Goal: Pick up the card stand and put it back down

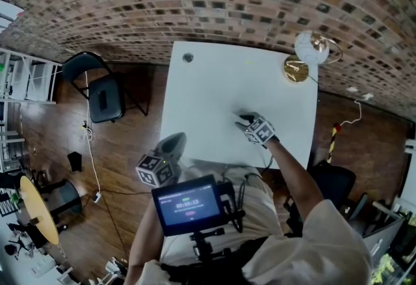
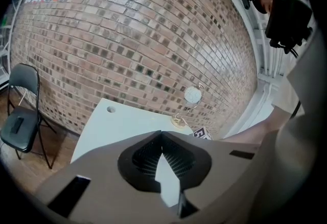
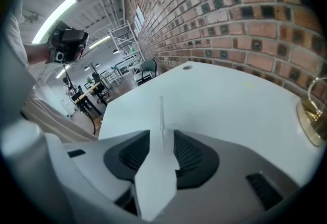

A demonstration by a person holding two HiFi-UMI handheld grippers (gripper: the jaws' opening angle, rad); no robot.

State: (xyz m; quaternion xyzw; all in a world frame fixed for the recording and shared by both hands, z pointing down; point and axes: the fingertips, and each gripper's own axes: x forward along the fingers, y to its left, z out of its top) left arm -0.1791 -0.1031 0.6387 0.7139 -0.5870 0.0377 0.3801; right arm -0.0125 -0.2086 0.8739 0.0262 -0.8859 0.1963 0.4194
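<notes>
L gripper (image 1: 174,144) off counter (image 1: 208,82) edge at 7 o'clock, fingers clenched, empty. R gripper (image 1: 244,120) fingers released, astride clear card stand (image 3: 162,123), which stands upright on counter w/ a gap either side. Risk: a skewed pull-back clips the thin sheet and tips it.

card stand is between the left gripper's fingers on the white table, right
No: it is between the right gripper's fingers, not the left gripper's. The right gripper view shows the clear card stand upright between them on the white table; the left gripper view shows nothing between its fingers.
</notes>
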